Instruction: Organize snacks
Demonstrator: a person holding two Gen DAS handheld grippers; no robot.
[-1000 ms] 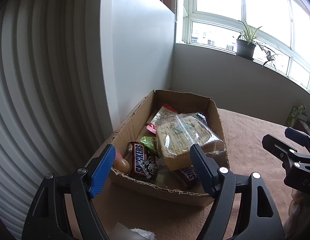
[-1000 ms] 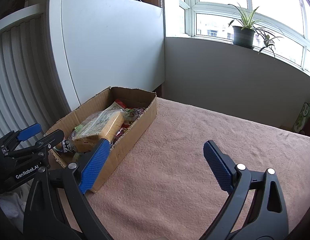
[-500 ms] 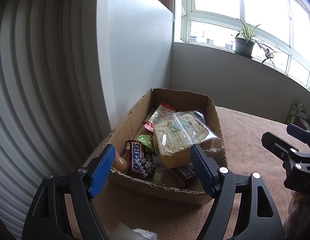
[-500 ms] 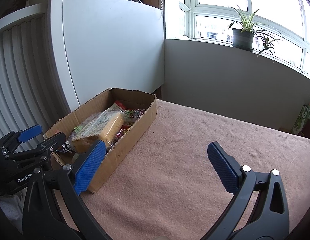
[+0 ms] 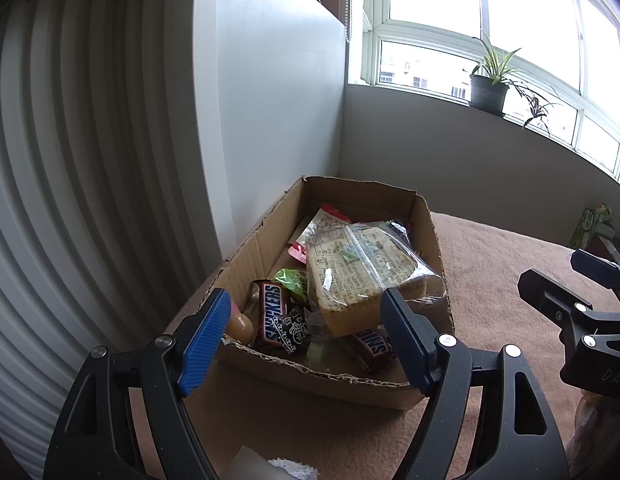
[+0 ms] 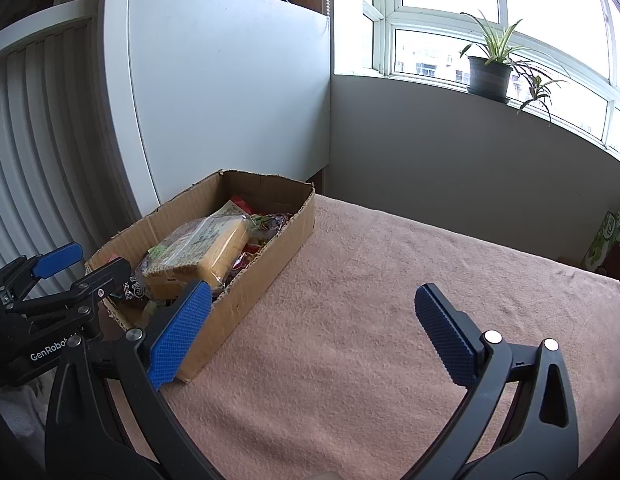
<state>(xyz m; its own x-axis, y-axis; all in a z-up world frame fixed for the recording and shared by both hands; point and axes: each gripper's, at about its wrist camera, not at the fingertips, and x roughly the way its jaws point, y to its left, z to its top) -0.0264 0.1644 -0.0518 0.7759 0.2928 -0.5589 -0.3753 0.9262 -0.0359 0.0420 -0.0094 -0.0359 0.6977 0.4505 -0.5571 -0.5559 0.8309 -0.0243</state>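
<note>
A cardboard box (image 5: 390, 388) (image 6: 266, 256) of snacks sits at the table's left edge. In it lie a bagged bread loaf (image 5: 362, 268) (image 6: 206, 244), Snickers bars (image 5: 272, 312), a green packet (image 5: 292, 280) and other wrappers. My left gripper (image 5: 306, 336) is open and empty, just in front of the box's near end; it also shows in the right wrist view (image 6: 82, 264). My right gripper (image 6: 314, 328) is open and empty above the cloth, right of the box; it also shows in the left wrist view (image 5: 570, 280).
A pink cloth (image 6: 390, 280) covers the table. A white cabinet (image 6: 230, 100) and ribbed panel (image 5: 70, 160) stand left of the box. A green carton (image 6: 606, 240) stands at the far right. A potted plant (image 6: 490, 68) sits on the windowsill.
Both grippers have drawn back slightly and tilted a little; the box appears marginally lower and further off. Nothing was grasped or moved.
</note>
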